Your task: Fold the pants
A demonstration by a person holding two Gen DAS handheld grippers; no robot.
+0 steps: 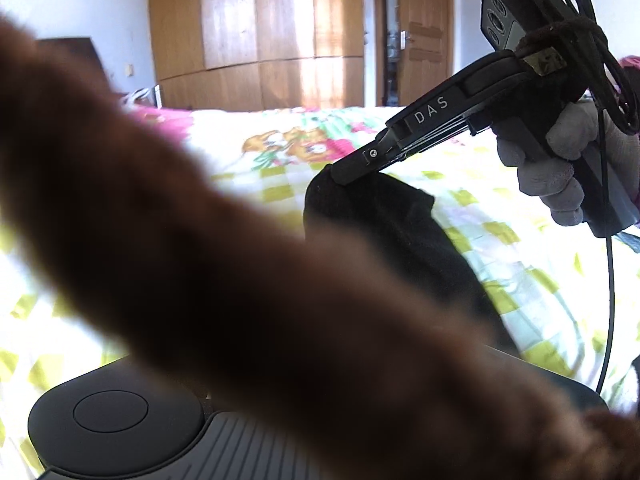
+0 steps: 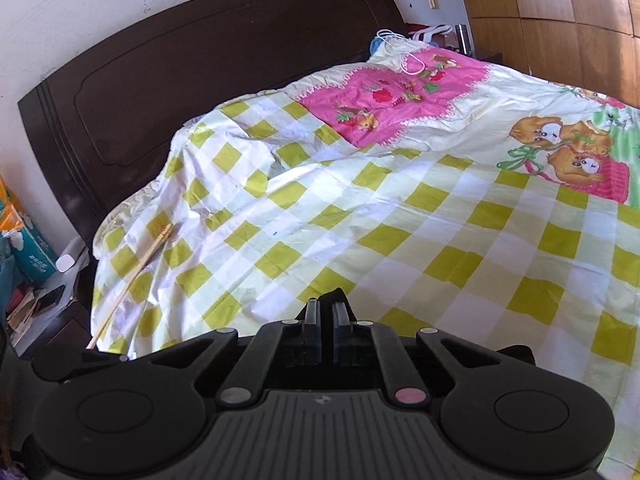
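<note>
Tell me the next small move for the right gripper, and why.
Probably carry it forward over the checked bedspread and lower. The right gripper is shut on a corner of the black pants, held above the bed, so the fabric is not yet laid down.

A blurred brown cloth (image 1: pixel 224 248) hides my left jaws entirely. My right jaws cover most of the black pants (image 2: pixel 329 298) pinched between them.

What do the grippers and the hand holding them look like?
Both are matte black plastic. The right gripper has "DAS" in pale letters on its side, coiled black cables at the rear, and a grey-gloved hand on its handle. The left gripper's ribbed base has round black discs.
</note>
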